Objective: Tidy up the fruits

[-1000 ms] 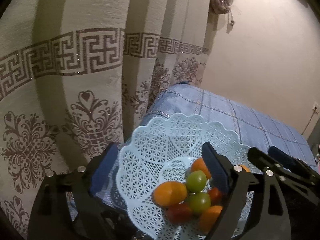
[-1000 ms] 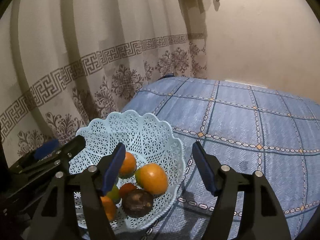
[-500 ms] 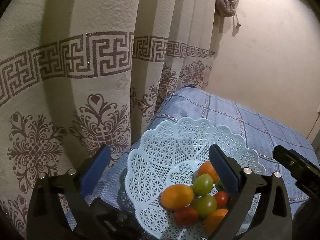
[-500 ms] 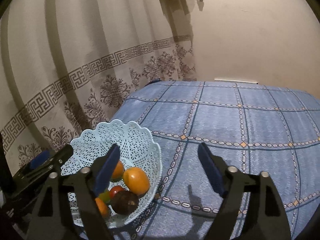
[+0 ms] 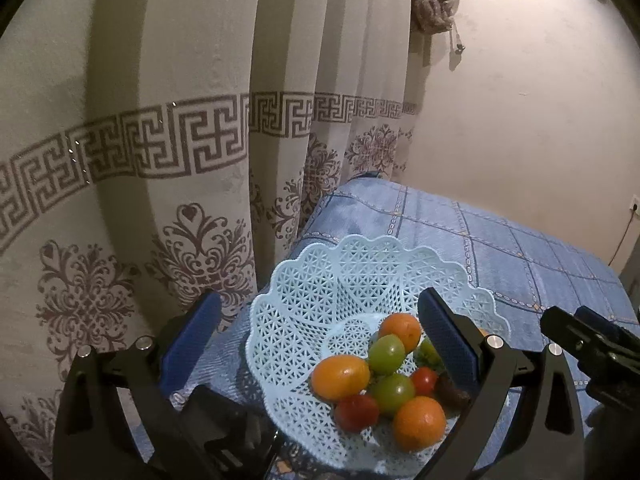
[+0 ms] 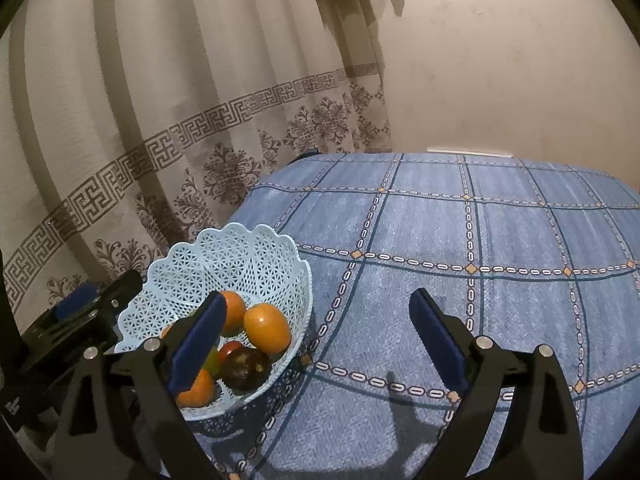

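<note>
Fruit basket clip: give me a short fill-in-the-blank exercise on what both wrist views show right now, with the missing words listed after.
1. The fruits lie in a light blue lattice ____, whose rim is scalloped.
2. The left tool and the right tool both have their jaws ____, holding nothing.
3. The basket stands on a ____ checked cloth, near the patterned curtain.
4. Beside the oval orange fruit lies one dark ____ fruit.

Missing words: basket; open; blue; brown

Left gripper (image 5: 318, 344): jaws spread wide, 2 blue pads bare, nothing held. Right gripper (image 6: 318, 338): jaws wide apart, also nothing held.
</note>
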The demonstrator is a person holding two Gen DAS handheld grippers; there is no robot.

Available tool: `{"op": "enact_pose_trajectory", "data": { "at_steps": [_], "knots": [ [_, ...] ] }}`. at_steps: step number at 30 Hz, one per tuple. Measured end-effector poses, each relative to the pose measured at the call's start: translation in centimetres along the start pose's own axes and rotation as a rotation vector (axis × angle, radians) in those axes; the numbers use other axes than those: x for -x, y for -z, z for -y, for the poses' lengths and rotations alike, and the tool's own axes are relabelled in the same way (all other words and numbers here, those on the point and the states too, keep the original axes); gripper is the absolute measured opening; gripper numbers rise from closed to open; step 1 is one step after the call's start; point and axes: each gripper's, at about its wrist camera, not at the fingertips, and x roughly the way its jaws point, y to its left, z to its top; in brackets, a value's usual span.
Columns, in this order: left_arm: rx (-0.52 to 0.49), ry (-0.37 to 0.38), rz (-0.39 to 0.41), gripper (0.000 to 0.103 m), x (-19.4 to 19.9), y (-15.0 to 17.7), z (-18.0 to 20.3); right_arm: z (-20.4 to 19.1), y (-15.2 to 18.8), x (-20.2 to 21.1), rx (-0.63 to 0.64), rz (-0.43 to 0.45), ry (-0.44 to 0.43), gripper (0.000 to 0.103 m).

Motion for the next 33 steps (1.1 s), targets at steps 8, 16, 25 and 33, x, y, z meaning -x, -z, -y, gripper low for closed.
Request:
{"op": "enact_pose_trajectory", "data": {
  "at_steps": [8,16,25,33],
  "knots": [
    [-0.007,-0.041,-0.005,0.1,1.9,1.0,-0.9,-0.6,0.5,1.8,0.039,0.025,-0.015,0.093],
    [-0.037,-0.05,0.009,0.1,4.3,2.1,-0.6,-1.7,1.3,4.1,0.104,0.075,-0.015,0.093],
    [-0.076,-0.072,0.04,0.1,6.2,2.7,0.4,-2.3,2.1,6.3,0.148,0.13,-0.003,0.098],
    [-0.118,-0.104,0.063,0.1,7.1,3.0,0.6,-1.3,2.8,5.5,0.104,0.08,-0.019,0.098]
  ]
}}
